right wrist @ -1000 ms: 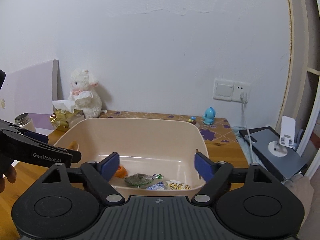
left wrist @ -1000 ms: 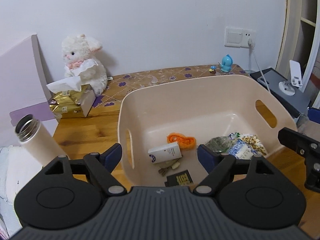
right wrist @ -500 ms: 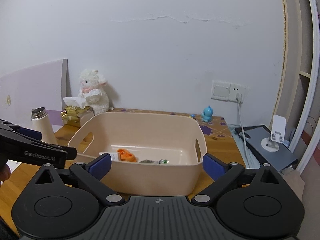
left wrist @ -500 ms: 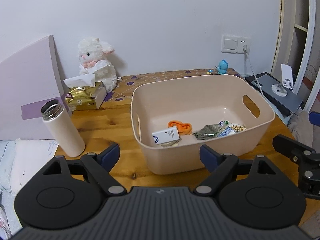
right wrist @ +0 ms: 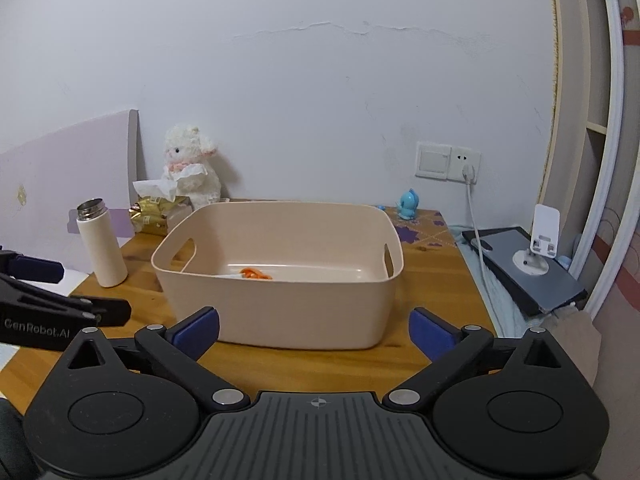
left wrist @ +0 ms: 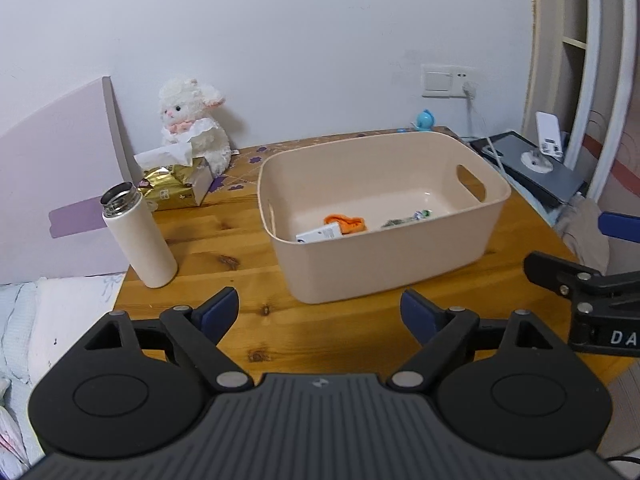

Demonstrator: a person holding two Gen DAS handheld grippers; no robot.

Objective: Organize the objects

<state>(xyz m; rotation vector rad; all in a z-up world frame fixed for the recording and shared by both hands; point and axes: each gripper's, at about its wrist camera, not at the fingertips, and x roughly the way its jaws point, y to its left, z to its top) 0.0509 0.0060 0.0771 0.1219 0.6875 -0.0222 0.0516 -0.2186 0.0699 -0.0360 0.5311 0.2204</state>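
Note:
A beige plastic bin (left wrist: 384, 256) (right wrist: 280, 304) stands on the wooden table (left wrist: 224, 248). Inside it lie an orange item (left wrist: 346, 223) (right wrist: 256, 273), a small white box (left wrist: 320, 235) and some snack wrappers (left wrist: 408, 218). My left gripper (left wrist: 320, 312) hovers open over the table's front edge, short of the bin, with nothing between its fingers. My right gripper (right wrist: 314, 330) is open too, in front of the bin and empty. Each gripper shows at the edge of the other's view.
A white flask (left wrist: 138, 236) (right wrist: 100, 244) with no lid stands left of the bin. Behind it are a gold tissue box (left wrist: 176, 186), a white plush lamb (left wrist: 192, 120) and a lilac board (left wrist: 52, 176). A blue figurine (right wrist: 408, 204), a wall socket with cable (right wrist: 464, 164) and a dark device (right wrist: 528, 268) are at the right.
Both grippers have pulled back and up from the bin: a second ago they were over its near rim, now the whole bin and flask are in view. Both stay open.

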